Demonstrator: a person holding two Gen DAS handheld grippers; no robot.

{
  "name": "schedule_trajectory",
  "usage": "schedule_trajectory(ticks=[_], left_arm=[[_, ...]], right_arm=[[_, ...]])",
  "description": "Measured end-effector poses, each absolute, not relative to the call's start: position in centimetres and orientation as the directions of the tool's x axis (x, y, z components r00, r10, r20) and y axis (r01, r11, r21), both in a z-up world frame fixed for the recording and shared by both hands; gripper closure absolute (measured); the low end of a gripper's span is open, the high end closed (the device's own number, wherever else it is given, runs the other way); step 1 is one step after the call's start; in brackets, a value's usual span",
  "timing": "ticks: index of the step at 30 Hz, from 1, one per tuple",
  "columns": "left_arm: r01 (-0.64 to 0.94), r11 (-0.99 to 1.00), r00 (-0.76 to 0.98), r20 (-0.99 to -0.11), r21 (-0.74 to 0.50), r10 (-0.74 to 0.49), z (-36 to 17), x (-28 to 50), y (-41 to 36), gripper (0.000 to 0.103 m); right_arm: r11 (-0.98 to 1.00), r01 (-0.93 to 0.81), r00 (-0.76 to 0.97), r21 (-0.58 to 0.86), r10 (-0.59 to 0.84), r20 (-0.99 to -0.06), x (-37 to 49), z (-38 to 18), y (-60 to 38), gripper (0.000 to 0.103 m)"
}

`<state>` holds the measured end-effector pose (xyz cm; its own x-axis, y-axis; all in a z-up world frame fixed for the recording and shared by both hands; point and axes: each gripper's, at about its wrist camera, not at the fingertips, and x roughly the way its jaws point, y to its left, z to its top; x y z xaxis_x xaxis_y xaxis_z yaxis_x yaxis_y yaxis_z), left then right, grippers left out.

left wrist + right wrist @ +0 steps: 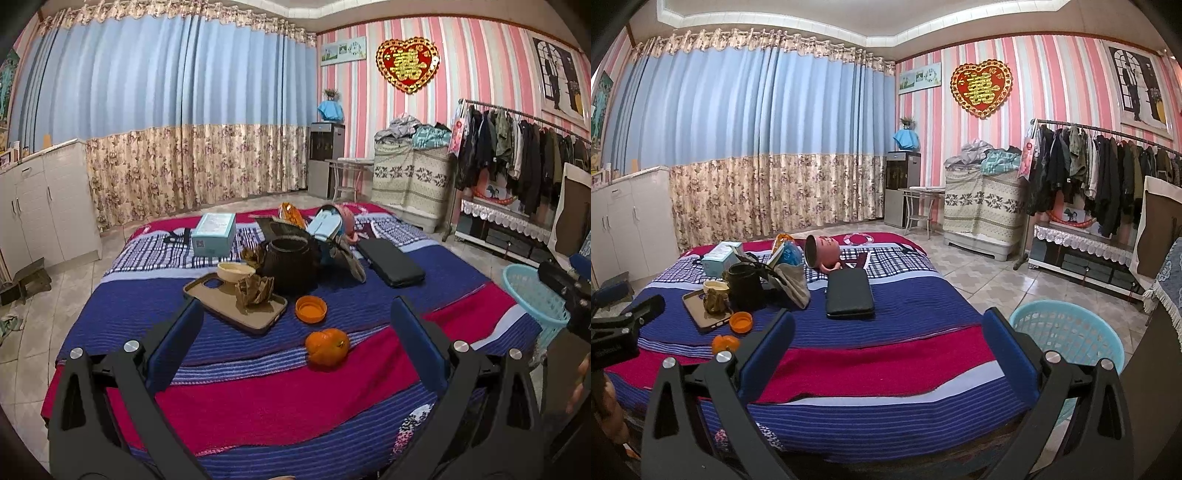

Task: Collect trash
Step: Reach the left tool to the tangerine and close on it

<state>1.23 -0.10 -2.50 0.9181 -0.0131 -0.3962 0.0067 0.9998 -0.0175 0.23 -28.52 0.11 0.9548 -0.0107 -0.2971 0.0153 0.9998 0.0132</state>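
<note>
Surface: bed [258,391], striped blue-red blanket.
Left gripper [295,328]: spread wide, empty, above orange peel [327,347].
Right gripper [886,332]: spread wide, empty.
Basket [1067,332]: right of bed, interior empty.
Phone case [236,302]: holds crumpled brown paper [255,290].

On the bed [229,398], the tangerine [327,347] lies nearest, the bottle cap [311,309] just behind it. Left of the cap sits the phone case [221,302], bearing a crumpled wrapper [255,291]. Behind stand the bowl [235,271] and dark basket [291,266]. The laundry basket [1071,332] stands on the floor right of the bed.
</note>
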Motion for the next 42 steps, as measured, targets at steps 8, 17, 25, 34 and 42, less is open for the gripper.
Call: schedule_trajectory(ticks=[8,17,25,34,42], left_arm=[[0.001,1.0,0.882,-0.472,0.008,0.003,-5.2,4.0,-0.1,0.005],[0.055,0.998,0.838,-0.545,0.044,-0.022,-8.6,7.3,-1.4,0.005],[0.034,0.998,0.818,-0.575,0.049,0.0,-9.7,9.6,-2.3,0.006],[0.104,0.994,0.74,-0.667,-0.018,-0.089,-10.8,11.0,-2.5,0.06],[0.073,0.997,0.821,-0.567,-0.004,-0.062,-7.6,9.2,0.4,0.072]], right_arm=[[1.0,0.02,0.954,0.011,-0.016,-0.3,1.6,-1.7,-29.0,0.004],[0.997,0.08,0.93,-0.003,-0.076,-0.361,3.6,-4.3,-29.3,0.004],[0.995,0.102,0.892,0.006,-0.089,-0.442,5.1,-6.0,-30.0,0.004],[0.996,0.086,0.884,-0.019,-0.085,-0.461,5.4,-6.2,-28.8,0.004],[0.998,-0.067,0.875,0.01,0.063,-0.48,8.4,-5.2,-24.7,0.004]])
